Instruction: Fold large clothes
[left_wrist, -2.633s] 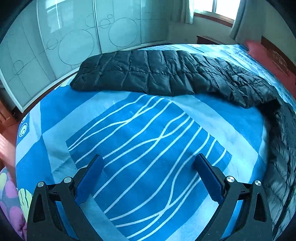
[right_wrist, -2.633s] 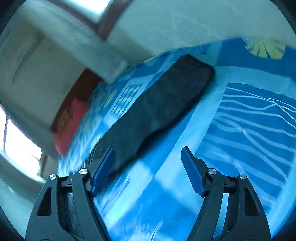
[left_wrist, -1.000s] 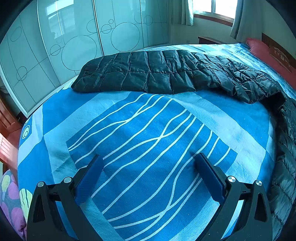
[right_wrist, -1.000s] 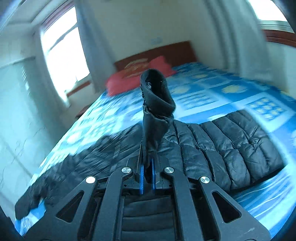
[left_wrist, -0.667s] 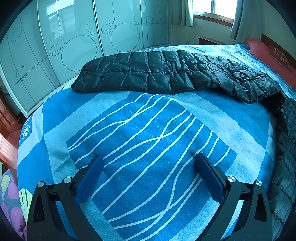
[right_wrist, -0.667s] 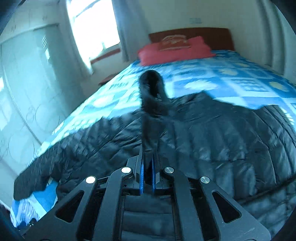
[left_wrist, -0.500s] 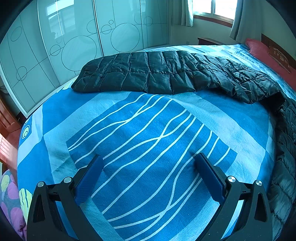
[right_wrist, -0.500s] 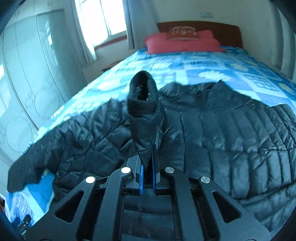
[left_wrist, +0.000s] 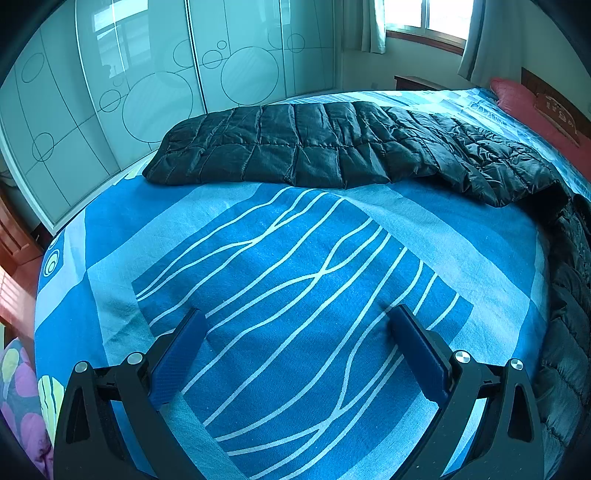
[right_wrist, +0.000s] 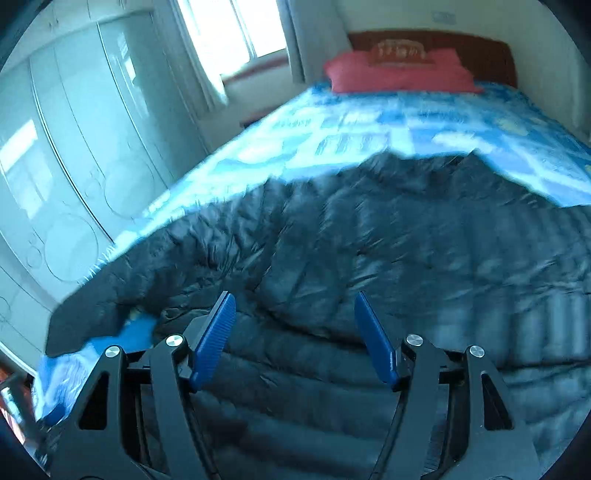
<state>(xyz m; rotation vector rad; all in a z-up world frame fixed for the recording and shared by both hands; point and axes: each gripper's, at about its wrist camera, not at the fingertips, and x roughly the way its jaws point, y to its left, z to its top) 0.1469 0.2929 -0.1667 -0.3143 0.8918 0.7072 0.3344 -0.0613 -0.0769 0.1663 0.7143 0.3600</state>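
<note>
From the left wrist camera, the left gripper (left_wrist: 293, 347) hangs just above a blue bedspread (left_wrist: 258, 258) crossed by wavy white lines, its two blue fingers spread wide apart with nothing between them. A black quilted jacket (left_wrist: 332, 155) lies flat across the far part of the bed, one long sleeve reaching left toward a frosted-glass wardrobe (left_wrist: 147, 74), while the rest runs down the right edge of the view. From the right wrist camera, which is blurred, the right gripper (right_wrist: 295, 332) is also spread apart and empty, hovering close over the puffy black body of the jacket, which fills the lower half of the picture. A red pillow (right_wrist: 399, 72) sits at the headboard far behind. The risk, judging from this, is that slippery, springy padding will not stay folded: any sleeve laid across the body may slide or puff back open, and a grip taken through blur could catch too little fabric or pinch the bedspread along with it.
</note>
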